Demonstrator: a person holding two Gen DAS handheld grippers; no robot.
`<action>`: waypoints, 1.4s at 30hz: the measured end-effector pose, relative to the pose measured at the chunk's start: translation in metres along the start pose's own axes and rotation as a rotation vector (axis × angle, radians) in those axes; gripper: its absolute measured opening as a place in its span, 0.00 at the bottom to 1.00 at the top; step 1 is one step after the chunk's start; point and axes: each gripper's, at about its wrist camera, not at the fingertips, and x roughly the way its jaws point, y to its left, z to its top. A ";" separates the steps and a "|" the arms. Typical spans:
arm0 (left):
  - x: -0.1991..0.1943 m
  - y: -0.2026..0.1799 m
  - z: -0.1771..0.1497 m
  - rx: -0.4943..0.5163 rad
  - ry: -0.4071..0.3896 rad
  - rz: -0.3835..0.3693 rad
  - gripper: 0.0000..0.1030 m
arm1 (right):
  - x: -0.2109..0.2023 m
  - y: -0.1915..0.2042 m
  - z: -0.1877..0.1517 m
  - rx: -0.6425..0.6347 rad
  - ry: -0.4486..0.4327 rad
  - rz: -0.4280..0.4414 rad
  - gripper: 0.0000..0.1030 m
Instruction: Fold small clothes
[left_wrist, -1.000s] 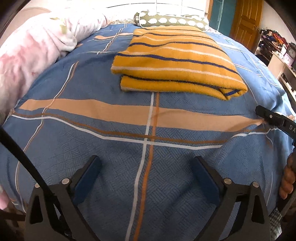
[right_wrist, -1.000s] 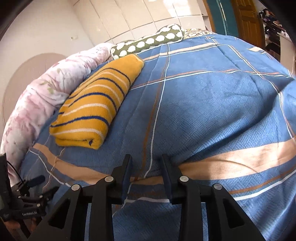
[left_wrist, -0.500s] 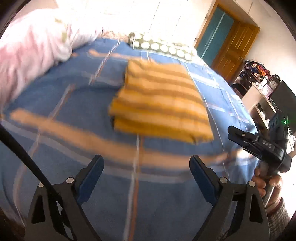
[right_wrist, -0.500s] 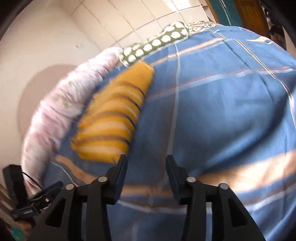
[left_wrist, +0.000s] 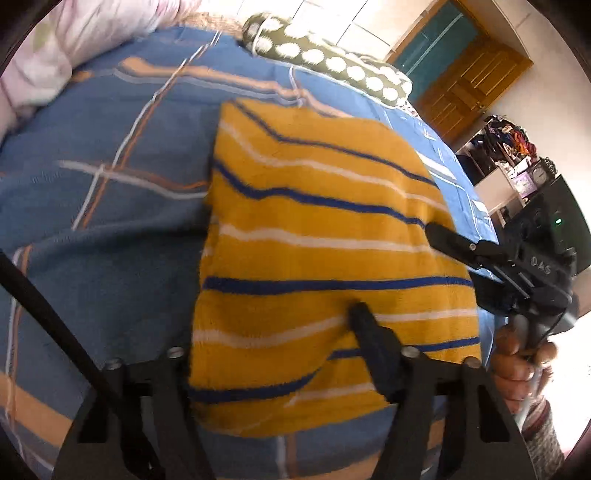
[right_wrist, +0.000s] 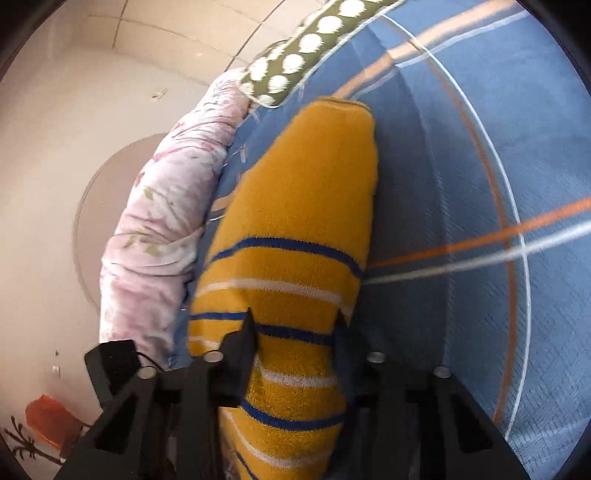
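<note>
A folded garment (left_wrist: 317, 258) lies on a bed cover (left_wrist: 110, 206), filling the middle of the frame. A pillow (left_wrist: 332, 62) lies behind it at the top. A quilt (left_wrist: 74, 40) sits upper left. Shelves (left_wrist: 509, 147) stand at right.

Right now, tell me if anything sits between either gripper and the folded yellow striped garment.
Nothing visible does. The yellow striped garment already lies between the jaws of both the left gripper and the right gripper, which have just been closing.

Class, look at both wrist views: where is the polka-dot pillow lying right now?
The polka-dot pillow lies at the far end of the blue bedspread, beyond the folded yellow striped garment; in the right wrist view it adjoins the pink floral quilt.
</note>
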 end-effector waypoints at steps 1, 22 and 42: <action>-0.005 -0.007 0.001 0.003 -0.009 -0.016 0.51 | -0.012 0.005 0.002 -0.013 -0.019 0.013 0.33; -0.140 -0.051 -0.080 0.078 -0.375 0.187 0.85 | -0.077 0.054 -0.025 -0.259 -0.161 -0.267 0.33; -0.213 -0.032 -0.140 0.033 -0.554 0.371 1.00 | 0.072 0.100 -0.072 -0.265 0.191 -0.083 0.38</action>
